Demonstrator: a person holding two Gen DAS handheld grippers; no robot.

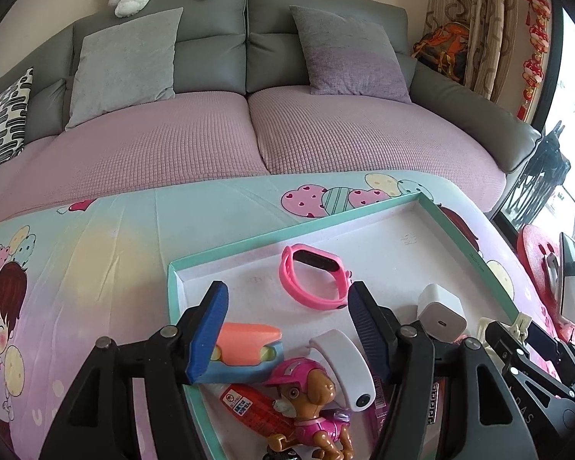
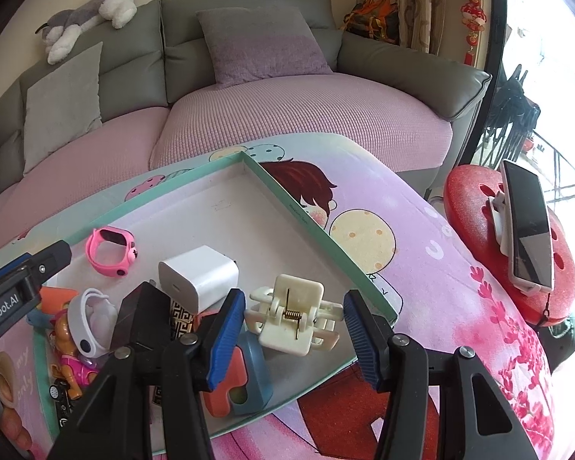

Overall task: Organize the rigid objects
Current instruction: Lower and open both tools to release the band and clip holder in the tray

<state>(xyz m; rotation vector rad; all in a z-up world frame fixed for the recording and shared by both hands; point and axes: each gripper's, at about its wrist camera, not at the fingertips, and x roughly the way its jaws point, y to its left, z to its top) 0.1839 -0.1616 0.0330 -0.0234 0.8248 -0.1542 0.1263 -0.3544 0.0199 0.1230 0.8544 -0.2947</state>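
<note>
Tray (image 2: 364, 276): clip (image 2: 293, 316) between fingers (image 2: 226, 339) (untouched)

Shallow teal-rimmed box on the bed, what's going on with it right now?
A person holds two grippers over the shallow teal-rimmed cardboard box, which already holds small items. The left gripper is open above the orange-and-blue plastic toy and white curved wristband, gripping nothing. The right gripper is open around the cream plastic hair claw clip, pads not pressing it. A pink smartwatch and white charger cube lie farther in.
</note>
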